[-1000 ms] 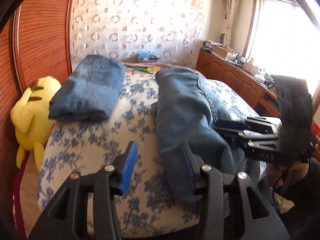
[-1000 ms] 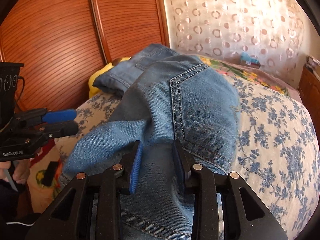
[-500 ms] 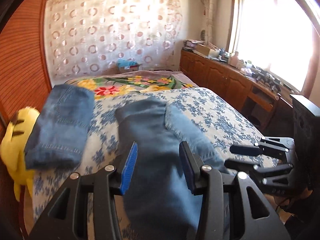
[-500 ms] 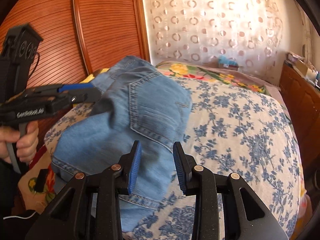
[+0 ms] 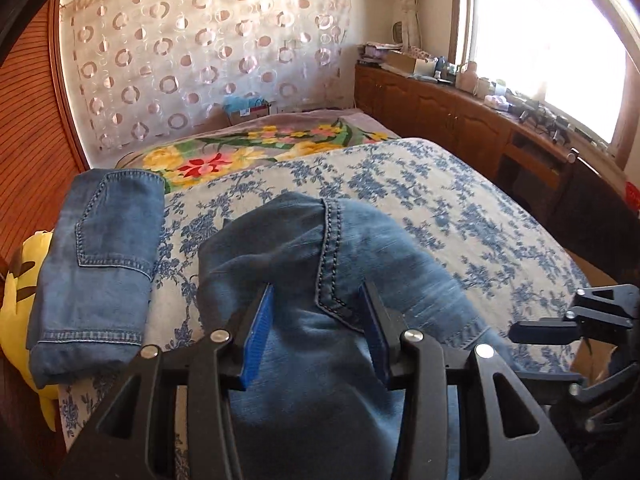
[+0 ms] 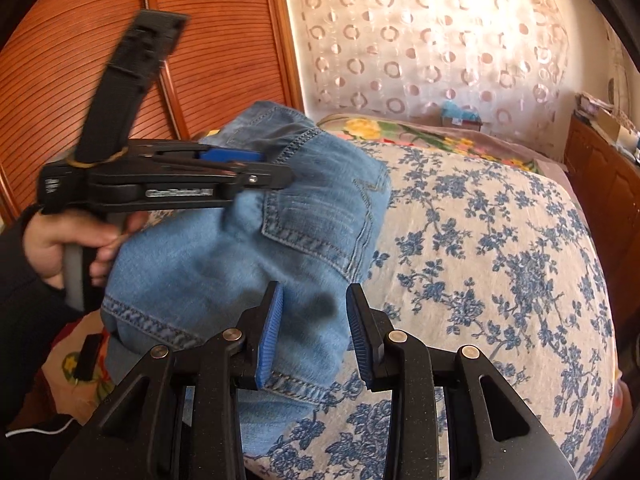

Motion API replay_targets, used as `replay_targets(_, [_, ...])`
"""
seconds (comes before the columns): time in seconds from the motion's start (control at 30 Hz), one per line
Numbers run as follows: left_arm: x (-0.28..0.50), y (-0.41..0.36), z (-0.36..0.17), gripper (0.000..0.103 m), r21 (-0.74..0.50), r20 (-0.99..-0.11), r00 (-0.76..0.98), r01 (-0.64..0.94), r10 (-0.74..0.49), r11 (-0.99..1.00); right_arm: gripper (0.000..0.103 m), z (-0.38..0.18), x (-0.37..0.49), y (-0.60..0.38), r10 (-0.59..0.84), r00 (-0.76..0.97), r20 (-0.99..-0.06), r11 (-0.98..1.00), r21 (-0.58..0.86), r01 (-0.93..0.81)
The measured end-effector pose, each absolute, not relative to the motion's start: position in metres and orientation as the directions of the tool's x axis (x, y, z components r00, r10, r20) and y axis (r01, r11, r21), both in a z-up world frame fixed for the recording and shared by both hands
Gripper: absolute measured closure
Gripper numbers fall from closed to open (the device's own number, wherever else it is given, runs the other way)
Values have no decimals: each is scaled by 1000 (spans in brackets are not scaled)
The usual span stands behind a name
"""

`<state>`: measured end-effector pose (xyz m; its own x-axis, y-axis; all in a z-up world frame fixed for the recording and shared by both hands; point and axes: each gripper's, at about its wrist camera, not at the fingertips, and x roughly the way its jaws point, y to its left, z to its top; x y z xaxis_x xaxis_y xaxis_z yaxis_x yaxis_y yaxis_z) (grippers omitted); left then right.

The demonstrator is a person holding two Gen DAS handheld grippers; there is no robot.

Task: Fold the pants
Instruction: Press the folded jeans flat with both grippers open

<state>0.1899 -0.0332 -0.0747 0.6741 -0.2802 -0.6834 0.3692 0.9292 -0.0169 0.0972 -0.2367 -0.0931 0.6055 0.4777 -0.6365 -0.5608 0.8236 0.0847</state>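
Pants of light blue denim (image 5: pixel 320 320), partly folded with a stitched back pocket uppermost, are seen heaped near the lower centre of the left wrist frame, on a bed covered by a cream quilt printed with blue flowers (image 5: pixel 440 200). Beyond the quilt, a mauve blanket with yellow and red blooms (image 5: pixel 256 148) is shown in the middle of the frame, backed by a sheer curtain patterned with rings (image 5: pixel 200 52). A second pair of blue jeans, folded into a flat rectangle (image 5: pixel 96 272), is laid at the left of the frame, overlapping a yellow plush toy (image 5: pixel 20 288) at the left edge.

The left gripper (image 5: pixel 316 320), black with blue ribbed pads, is held over the bundle at the bottom centre of its own frame; its jaws stand parted, with denim lying between them, and whether the pads press the cloth cannot be told. In the right wrist view that same tool is seen at centre left, gripped by a hand (image 6: pixel 68 240) in a dark sleeve. The right gripper (image 6: pixel 314 332) is seen at the bottom centre of its frame, its jaws parted above the near edge of the pants, nothing clamped.
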Motion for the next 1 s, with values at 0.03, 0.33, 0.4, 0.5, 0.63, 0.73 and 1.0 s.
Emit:
replay_targets(0.03, [191, -31, -78, 61, -19, -687, 670, 370, -281, 929, 71, -94, 97, -236, 479, 603, -638, 822, 85, -563])
replay_targets(0.33, [192, -19, -101, 59, -48, -692, 656, 376, -303, 925, 71, -103, 96, -227, 487, 586, -648, 814, 93, -573])
replay_targets(0.4, [192, -18, -103, 59, -40, -692, 657, 380, -300, 924, 71, -106, 96, -228, 488, 584, -649, 815, 100, -571])
replay_targets(0.5, [191, -17, -105, 59, -48, -691, 655, 381, -306, 923, 71, -113, 98, -227, 487, 574, -658, 814, 105, -571])
replay_targets(0.63, [190, -15, -105, 59, -54, -690, 654, 379, -309, 924, 70, -124, 99, -226, 479, 567, -670, 814, 99, -572])
replay_targets(0.73, [188, -16, -101, 59, -38, -687, 663, 374, -296, 927, 70, -125, 98, -226, 483, 564, -670, 814, 106, -571])
replay_targets(1.0, [155, 0, -74, 59, -17, -651, 711, 336, -266, 942, 70, -114, 98, -232, 481, 568, -668, 819, 111, -563])
